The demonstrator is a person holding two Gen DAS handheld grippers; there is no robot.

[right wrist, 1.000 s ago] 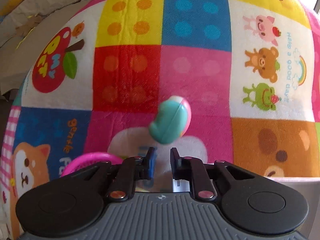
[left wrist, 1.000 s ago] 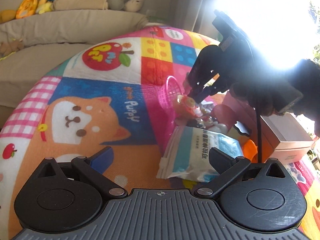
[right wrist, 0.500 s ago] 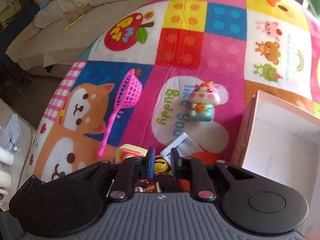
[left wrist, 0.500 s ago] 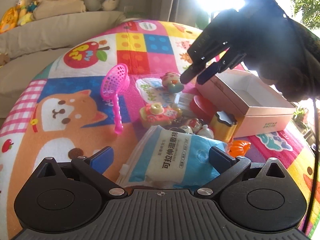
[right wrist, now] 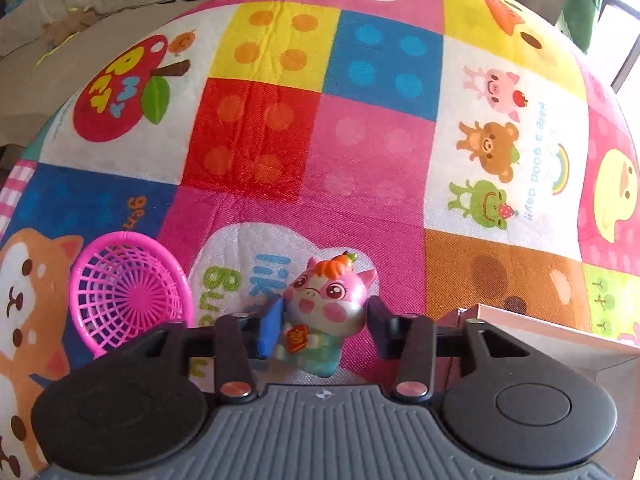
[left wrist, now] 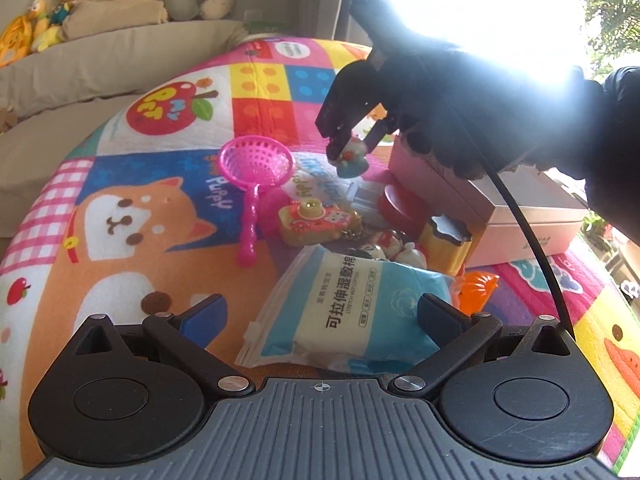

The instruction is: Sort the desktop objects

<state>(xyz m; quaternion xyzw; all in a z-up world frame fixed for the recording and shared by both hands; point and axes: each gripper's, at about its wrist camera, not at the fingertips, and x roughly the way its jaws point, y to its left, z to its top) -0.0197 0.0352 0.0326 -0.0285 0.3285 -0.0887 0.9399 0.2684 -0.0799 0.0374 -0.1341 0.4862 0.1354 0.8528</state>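
A small pink pig-like toy figure (right wrist: pixel 326 312) with orange hair stands on the colourful play mat between the fingers of my right gripper (right wrist: pixel 326 326). The jaws are spread wide around it; the left pad sits close against its side. In the left wrist view the right gripper (left wrist: pixel 352 146) hovers over the same figure (left wrist: pixel 352 160) beside the pink box (left wrist: pixel 516 208). My left gripper (left wrist: pixel 320 316) is open and empty, just above a blue and white wet-wipe pack (left wrist: pixel 352 312).
A pink toy strainer (left wrist: pixel 254 176) lies left of the pile. A toy camera (left wrist: pixel 316 220), red round case (left wrist: pixel 400 204), yellow jar (left wrist: pixel 446 244), small figures and an orange toy (left wrist: pixel 476 288) crowd the mat. A beige sofa (left wrist: pixel 100 60) is behind.
My right gripper opened from nearly shut and came down around the pig figure, which had dropped and stood on the mat. My left gripper stayed over the wipe pack.
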